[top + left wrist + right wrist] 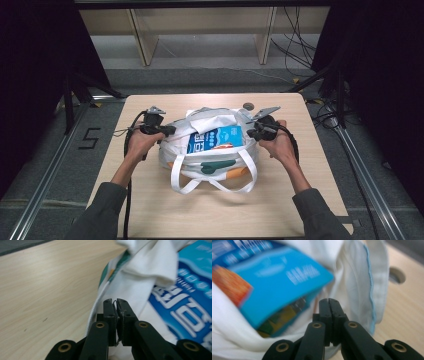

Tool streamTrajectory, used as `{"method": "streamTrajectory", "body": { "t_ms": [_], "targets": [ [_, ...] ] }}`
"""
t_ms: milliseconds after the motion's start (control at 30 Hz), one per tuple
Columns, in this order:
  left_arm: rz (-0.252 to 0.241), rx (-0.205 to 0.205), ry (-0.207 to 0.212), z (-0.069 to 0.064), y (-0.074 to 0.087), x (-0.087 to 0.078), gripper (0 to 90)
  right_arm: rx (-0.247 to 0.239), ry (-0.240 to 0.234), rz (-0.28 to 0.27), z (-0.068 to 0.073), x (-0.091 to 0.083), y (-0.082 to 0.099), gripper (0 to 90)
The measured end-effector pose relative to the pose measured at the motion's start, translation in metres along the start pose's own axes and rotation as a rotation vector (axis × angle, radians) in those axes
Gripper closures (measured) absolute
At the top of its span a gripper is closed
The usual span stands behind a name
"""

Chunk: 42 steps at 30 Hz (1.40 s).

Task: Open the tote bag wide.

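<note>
The table point(150, 200) is light wood, and the bag point(210, 150) sits in its middle: white cloth, two looped handles point(190, 187) lying toward the person, mouth gaping upward. Inside it, a blue box point(216, 139) lies flat on top, with a white cloth point(212, 120) bunched behind it.

The left gripper point(167, 131) is at the bag's left rim, the right gripper point(252, 132) at its right rim. In the left gripper view the jaws stand almost together with a thin dark sliver caught in the narrow gap; I cannot tell whether that is bag fabric. In the right gripper view the jaws are fully together with nothing visible between them, the box point(274, 287) just ahead.

The step looks like spreading the mouth to reach the contents. To do it well, each gripper should take a real bite of the rim hem, not a thread. Pull outward evenly, both sides together, low and level, so the bag stays put and the box does not tip out.
</note>
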<state>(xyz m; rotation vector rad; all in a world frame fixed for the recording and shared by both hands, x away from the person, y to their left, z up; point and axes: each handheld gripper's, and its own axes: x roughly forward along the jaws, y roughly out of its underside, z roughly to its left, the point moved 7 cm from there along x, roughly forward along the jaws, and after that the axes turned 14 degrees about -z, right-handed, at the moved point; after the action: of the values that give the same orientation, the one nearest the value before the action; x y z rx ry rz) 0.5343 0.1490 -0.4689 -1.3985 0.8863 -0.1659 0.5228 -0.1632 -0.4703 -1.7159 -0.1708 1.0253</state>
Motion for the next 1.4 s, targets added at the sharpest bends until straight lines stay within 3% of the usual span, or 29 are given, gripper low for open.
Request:
{"method": "streamTrajectory", "body": {
  "t_ms": [33,67,100,133,233,300,333,367,400,433,467,500,567,600,633,667,700,733,967,1033,1100,1167,1400],
  "targets": [
    [-0.03,0.006,0.015,-0.008,-0.003,-0.006,83.9,-0.023,-0.006,-0.024,0.01,-0.009,-0.007,90.0],
    [-0.03,0.006,0.015,-0.008,-0.003,-0.006,83.7,-0.075,-0.01,-0.056,0.012,-0.012,-0.009,90.0],
    [-0.062,0.005,0.035,-0.017,-0.005,-0.013,83.5,-0.072,-0.024,-0.039,0.017,-0.018,-0.008,90.0],
    [-0.069,0.013,0.044,-0.02,-0.004,-0.016,83.4,-0.082,-0.031,-0.063,0.023,-0.023,-0.008,90.0],
    [-0.049,0.038,0.062,-0.024,0.002,-0.021,83.4,-0.106,-0.059,-0.056,0.037,-0.031,0.003,90.0],
    [-0.025,0.037,0.063,-0.025,0.01,-0.021,83.5,-0.105,-0.062,-0.039,0.039,-0.032,0.01,90.0],
    [-0.021,0.029,0.059,-0.025,0.015,-0.021,84.0,-0.094,-0.053,-0.01,0.041,-0.031,0.022,90.0],
    [-0.001,0.029,0.06,-0.023,0.026,-0.021,84.2,-0.099,-0.062,-0.013,0.041,-0.03,0.027,90.0],
    [-0.001,0.029,0.06,-0.023,0.026,-0.021,84.5,-0.099,-0.062,-0.013,0.041,-0.03,0.027,90.0],
    [-0.018,-0.004,0.067,-0.022,0.032,-0.022,84.8,-0.076,-0.057,-0.021,0.042,-0.031,0.034,90.0],
    [-0.018,-0.004,0.067,-0.022,0.032,-0.022,85.0,-0.085,-0.056,-0.032,0.041,-0.031,0.035,90.0],
    [-0.025,-0.009,0.072,-0.022,0.032,-0.023,85.0,-0.063,-0.066,-0.017,0.043,-0.034,0.036,90.0],
    [-0.032,0.006,0.075,-0.026,0.028,-0.026,84.3,-0.072,-0.042,-0.05,0.043,-0.034,0.032,90.0],
    [-0.051,-0.021,0.07,-0.03,0.025,-0.027,83.9,-0.08,-0.058,-0.043,0.043,-0.037,0.029,90.0],
    [-0.054,0.002,0.075,-0.031,0.023,-0.03,83.5,-0.089,-0.046,-0.071,0.043,-0.039,0.024,90.0],
    [-0.068,-0.002,0.078,-0.033,0.02,-0.033,83.2,-0.094,-0.043,-0.088,0.042,-0.042,0.02,89.9],
    [-0.068,-0.002,0.078,-0.033,0.02,-0.033,82.9,-0.09,-0.038,-0.105,0.043,-0.045,0.017,90.0],
    [-0.109,-0.004,0.08,-0.038,0.013,-0.04,82.6,-0.089,-0.034,-0.116,0.042,-0.049,0.014,89.9],
    [-0.175,-0.016,0.104,-0.046,0.005,-0.065,77.1,-0.057,-0.008,-0.175,0.035,-0.074,0.01,88.8],
    [-0.182,-0.032,0.095,-0.045,0.005,-0.07,76.2,-0.039,-0.007,-0.178,0.035,-0.079,0.013,88.8],
    [-0.182,-0.031,0.097,-0.045,0.005,-0.072,75.7,-0.051,-0.006,-0.187,0.033,-0.081,0.015,88.6],
    [-0.187,-0.048,0.105,-0.048,0.006,-0.075,74.3,-0.025,-0.01,-0.188,0.032,-0.085,0.019,87.9],
    [-0.196,-0.03,0.126,-0.056,0.01,-0.084,68.3,-0.003,-0.003,-0.195,0.03,-0.092,0.022,82.9]
  ]
}}
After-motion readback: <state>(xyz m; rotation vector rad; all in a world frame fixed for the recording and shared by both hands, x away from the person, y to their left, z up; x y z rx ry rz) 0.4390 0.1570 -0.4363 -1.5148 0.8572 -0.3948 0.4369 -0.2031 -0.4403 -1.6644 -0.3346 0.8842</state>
